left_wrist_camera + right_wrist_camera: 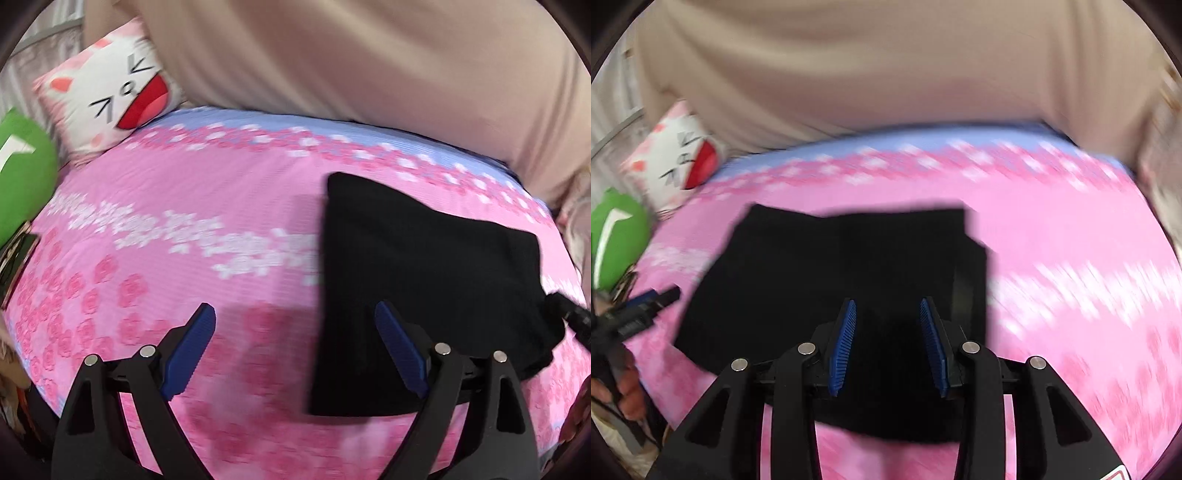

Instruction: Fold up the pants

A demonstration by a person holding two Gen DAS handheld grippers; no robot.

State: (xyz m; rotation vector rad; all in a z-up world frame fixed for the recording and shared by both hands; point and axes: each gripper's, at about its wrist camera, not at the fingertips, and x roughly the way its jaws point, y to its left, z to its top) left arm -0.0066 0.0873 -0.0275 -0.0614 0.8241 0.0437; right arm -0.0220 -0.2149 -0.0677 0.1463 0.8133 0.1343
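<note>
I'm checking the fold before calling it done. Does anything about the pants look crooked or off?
Slightly. The black pants lie folded on the pink bedspread, but the layers don't line up: one far corner juts past the rest, leaving a stepped edge. Both the left claw and right claw are open, holding nothing.

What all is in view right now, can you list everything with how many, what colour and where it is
pants: one, black, folded into a compact stack on the bed, ahead of the right gripper
bedsheet: one, pink with floral print and a blue band at the far edge, under the pants
cat-face pillow: one, pink and white with a red mouth, far left corner of the bed
green cushion: one, green with a white mark, left edge of the bed
beige fabric: one large mass, beige, behind the bed
left gripper: one, black with blue pads, open, empty, left of the pants
right gripper: one, black with blue pads, open, empty, over the pants' near edge
</note>
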